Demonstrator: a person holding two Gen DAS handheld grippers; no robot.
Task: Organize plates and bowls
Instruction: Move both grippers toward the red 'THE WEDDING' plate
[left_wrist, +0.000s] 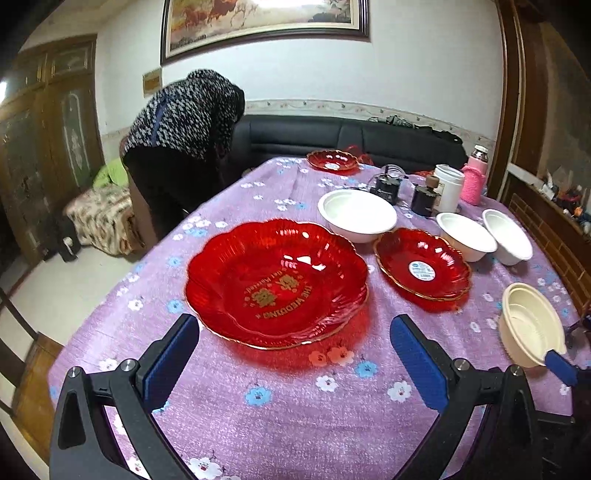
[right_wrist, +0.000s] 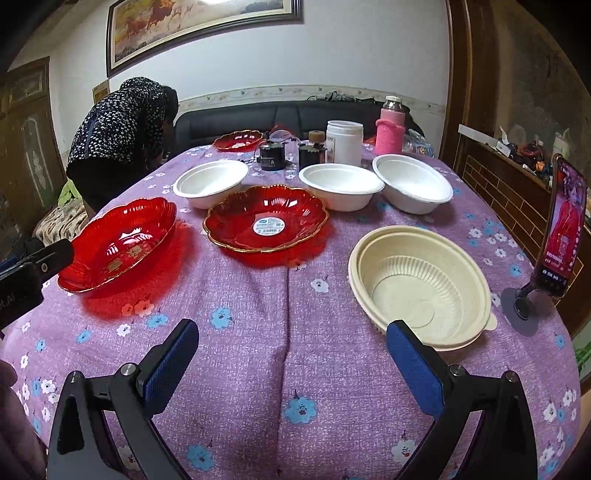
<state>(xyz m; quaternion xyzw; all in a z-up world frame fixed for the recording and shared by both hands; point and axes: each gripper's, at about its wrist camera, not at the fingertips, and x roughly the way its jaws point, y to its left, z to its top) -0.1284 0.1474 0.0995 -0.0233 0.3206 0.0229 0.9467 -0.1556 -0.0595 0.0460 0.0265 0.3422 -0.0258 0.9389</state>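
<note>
Across the middle of both views lay the purple cloth (right_wrist: 288, 295), with the dishes spread singly, nothing stacked, so the sorting looked barely begun. At the bottom of the left wrist view the left gripper (left_wrist: 295, 363) stood wide open and empty, its jaws framing the big red plate (left_wrist: 277, 288) just ahead, probably lined up for a grab at the near rim. At the bottom of the right wrist view the right gripper (right_wrist: 291, 369) was likewise wide open and empty, its right pad beside the cream bowl (right_wrist: 419, 286). The small red plate (right_wrist: 266, 221) sat at centre, with three white bowls (right_wrist: 341, 184) in a row behind it. Another red plate (right_wrist: 238, 140) sat at the far edge, near jars and a bottle.
</note>
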